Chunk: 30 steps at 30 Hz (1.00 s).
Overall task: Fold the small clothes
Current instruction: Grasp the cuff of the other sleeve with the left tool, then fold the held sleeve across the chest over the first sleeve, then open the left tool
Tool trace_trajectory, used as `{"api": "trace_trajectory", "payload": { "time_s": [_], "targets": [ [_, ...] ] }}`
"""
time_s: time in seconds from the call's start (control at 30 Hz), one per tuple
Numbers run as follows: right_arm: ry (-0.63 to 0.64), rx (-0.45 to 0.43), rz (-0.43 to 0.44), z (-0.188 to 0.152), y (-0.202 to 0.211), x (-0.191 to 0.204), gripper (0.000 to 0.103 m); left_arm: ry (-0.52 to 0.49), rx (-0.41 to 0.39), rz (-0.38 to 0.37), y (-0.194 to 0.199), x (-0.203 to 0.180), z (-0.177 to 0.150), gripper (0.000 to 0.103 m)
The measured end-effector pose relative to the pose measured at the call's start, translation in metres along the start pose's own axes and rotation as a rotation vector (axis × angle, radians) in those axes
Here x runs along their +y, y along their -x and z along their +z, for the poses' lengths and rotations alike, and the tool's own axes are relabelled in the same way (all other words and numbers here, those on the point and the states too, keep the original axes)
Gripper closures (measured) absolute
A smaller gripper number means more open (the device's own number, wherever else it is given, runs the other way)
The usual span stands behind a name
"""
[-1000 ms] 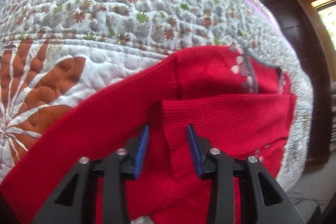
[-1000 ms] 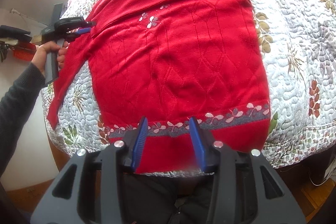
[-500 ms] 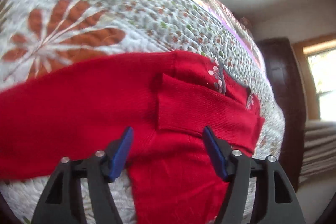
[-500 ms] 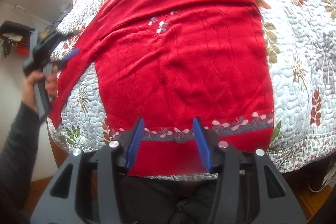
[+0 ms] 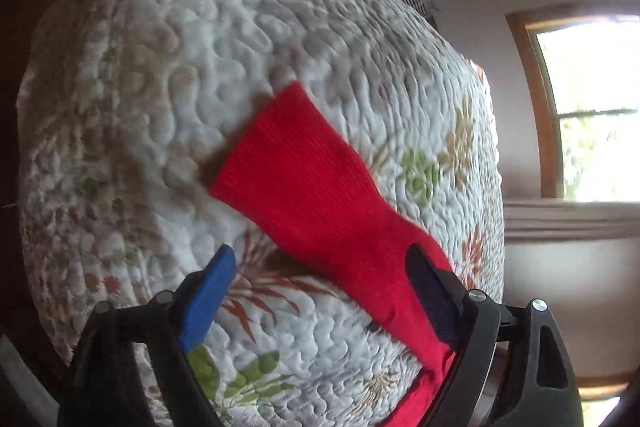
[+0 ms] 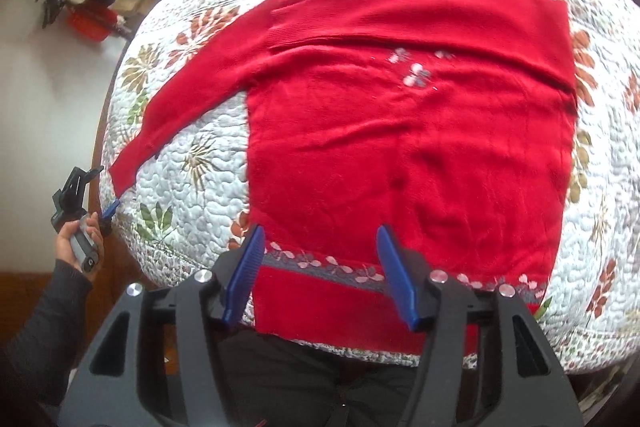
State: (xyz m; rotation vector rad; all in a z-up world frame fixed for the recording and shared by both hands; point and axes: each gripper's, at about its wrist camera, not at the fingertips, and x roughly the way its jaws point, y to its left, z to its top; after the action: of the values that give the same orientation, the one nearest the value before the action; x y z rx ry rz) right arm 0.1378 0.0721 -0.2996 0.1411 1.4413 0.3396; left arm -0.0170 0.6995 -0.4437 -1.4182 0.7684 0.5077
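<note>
A red knitted sweater (image 6: 408, 131) lies flat on the quilted bed, its right sleeve folded across the chest and its left sleeve (image 6: 188, 99) stretched out toward the bed's left corner. My right gripper (image 6: 320, 267) stands open just above the grey flowered hem band (image 6: 320, 265), holding nothing. My left gripper (image 6: 96, 191) is off the bed's left corner near the sleeve cuff (image 6: 122, 173), held by a hand. In the left wrist view that gripper (image 5: 320, 291) is wide open over the sleeve (image 5: 312, 187), whose cloth runs past the right finger (image 5: 430, 295).
The floral quilt (image 6: 192, 219) covers the whole bed and drops off at the near and left edges. A wall shelf with dark and red items (image 6: 80, 3) hangs at far left. A window (image 5: 596, 119) shows in the left wrist view. A dark sleeve (image 6: 44, 319) reaches in at lower left.
The left gripper has moved from the sweater's shoulder down along the left sleeve to the cuff and opened wider. The sleeve now lies stretched out straight. The right gripper opened slightly wider at the hem.
</note>
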Motion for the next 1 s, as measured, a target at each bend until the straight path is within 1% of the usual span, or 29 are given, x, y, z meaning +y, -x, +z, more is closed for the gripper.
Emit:
{"api": "trace_trajectory", "payload": {
  "time_s": [0.1,0.17,0.27,0.3,0.33,0.37,0.4,0.43,0.47,0.57,0.67,0.73,0.83,0.93,1.0],
  "targets": [
    [0.037,-0.005,-0.01,0.003,0.002,0.012,0.044,0.033,0.004,0.005,-0.009,0.01,0.015,0.014],
    [0.043,-0.007,-0.018,0.003,0.004,0.014,0.044,0.049,0.018,0.012,-0.022,0.008,0.021,0.014],
    [0.038,-0.02,-0.028,0.002,0.009,0.014,0.044,0.046,0.023,0.04,-0.028,0.009,0.019,0.016],
    [0.035,-0.026,-0.029,0.002,0.011,0.013,0.044,0.043,0.022,0.053,-0.028,0.007,0.02,0.026],
    [0.031,-0.033,-0.031,0.002,0.013,0.012,0.044,0.032,0.026,0.082,-0.03,0.004,0.02,0.046],
    [0.027,-0.04,-0.032,0.002,0.015,0.01,0.044,0.016,0.034,0.107,-0.032,0.001,0.021,0.057],
    [0.021,-0.046,-0.031,0.002,0.017,0.009,0.043,0.008,0.04,0.116,-0.032,-0.002,0.022,0.076],
    [0.016,-0.053,-0.03,0.002,0.019,0.007,0.043,-0.003,0.037,0.121,-0.031,-0.005,0.022,0.089],
    [0.011,-0.059,-0.029,0.002,0.02,0.006,0.043,-0.02,0.031,0.131,-0.031,-0.011,0.023,0.092],
    [-0.004,-0.08,-0.025,0.001,0.026,-0.001,0.043,-0.086,-0.001,0.129,-0.024,-0.036,0.024,0.095],
    [-0.024,-0.102,-0.019,0.0,0.032,-0.01,0.043,-0.175,-0.044,0.095,-0.012,-0.075,0.02,0.096],
    [-0.045,-0.11,-0.011,-0.002,0.035,-0.018,0.043,-0.243,-0.069,0.053,0.002,-0.102,0.013,0.096],
    [-0.078,-0.116,0.004,-0.005,0.037,-0.03,0.043,-0.357,-0.096,-0.014,0.017,-0.153,-0.002,0.096],
    [-0.106,-0.121,0.021,-0.007,0.039,-0.041,0.043,-0.466,-0.104,-0.077,0.03,-0.202,-0.021,0.096],
    [-0.117,-0.128,0.03,-0.009,0.04,-0.046,0.043,-0.516,-0.1,-0.12,0.035,-0.23,-0.034,0.096]
  ]
}}
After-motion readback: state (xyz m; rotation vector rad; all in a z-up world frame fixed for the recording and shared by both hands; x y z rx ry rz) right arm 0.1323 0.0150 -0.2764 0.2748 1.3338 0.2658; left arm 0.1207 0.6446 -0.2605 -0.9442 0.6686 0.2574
